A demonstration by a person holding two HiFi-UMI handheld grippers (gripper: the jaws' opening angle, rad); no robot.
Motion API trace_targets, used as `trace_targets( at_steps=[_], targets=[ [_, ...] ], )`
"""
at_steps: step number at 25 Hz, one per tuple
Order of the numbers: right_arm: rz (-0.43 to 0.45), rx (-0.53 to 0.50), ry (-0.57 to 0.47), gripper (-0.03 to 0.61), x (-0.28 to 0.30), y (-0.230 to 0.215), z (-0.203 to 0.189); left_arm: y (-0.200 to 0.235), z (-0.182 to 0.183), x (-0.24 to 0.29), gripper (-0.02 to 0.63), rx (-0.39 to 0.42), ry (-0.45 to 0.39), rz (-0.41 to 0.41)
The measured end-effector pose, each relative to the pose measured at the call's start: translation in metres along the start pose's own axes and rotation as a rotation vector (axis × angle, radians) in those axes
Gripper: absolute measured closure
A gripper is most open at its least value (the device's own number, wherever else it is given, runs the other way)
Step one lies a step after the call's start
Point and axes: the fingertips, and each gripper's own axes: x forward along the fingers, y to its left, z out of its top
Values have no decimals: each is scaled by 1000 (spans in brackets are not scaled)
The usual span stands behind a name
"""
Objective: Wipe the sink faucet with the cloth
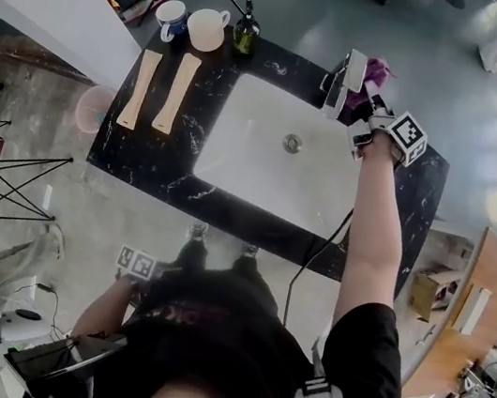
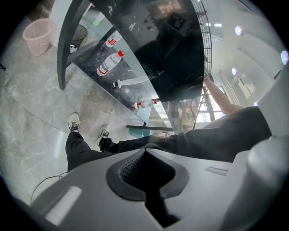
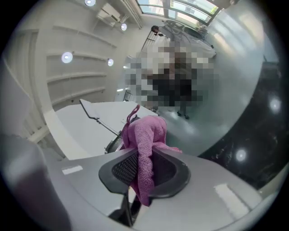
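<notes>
A chrome faucet (image 1: 344,83) stands at the right back rim of the white sink (image 1: 247,155), which is set in a black marble counter. My right gripper (image 1: 363,101) reaches out to it, shut on a pink cloth (image 1: 378,73) that lies against the faucet's far side. In the right gripper view the cloth (image 3: 145,144) is pinched between the pads of that gripper (image 3: 143,168) and bunches up past them, with a bit of metal (image 3: 112,145) just behind. My left gripper (image 1: 138,263) hangs low by the person's hip, away from the counter. In its own view the left gripper (image 2: 145,173) is shut and empty.
Two mugs (image 1: 193,24) and a dark bottle (image 1: 246,33) stand at the counter's back left. Two wooden pieces (image 1: 158,92) lie left of the basin. A pink bin (image 1: 93,107) sits on the floor. Bottles (image 2: 109,62) lie under the counter.
</notes>
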Motion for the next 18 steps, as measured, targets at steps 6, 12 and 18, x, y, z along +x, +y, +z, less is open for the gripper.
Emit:
trace_targets(
  at_steps=[6,12,18],
  targets=[
    [13,-505,153,503,9,93,33,-3,7,-9,614,-3,-44,-42],
    [-428,-1490,749,502,45,108,-17,0,11,-23,613,-25,-120,-83],
    [-632,-2072,1471,502,67,78,-79,7,10,-32,614,-41,-152,-111]
  ],
)
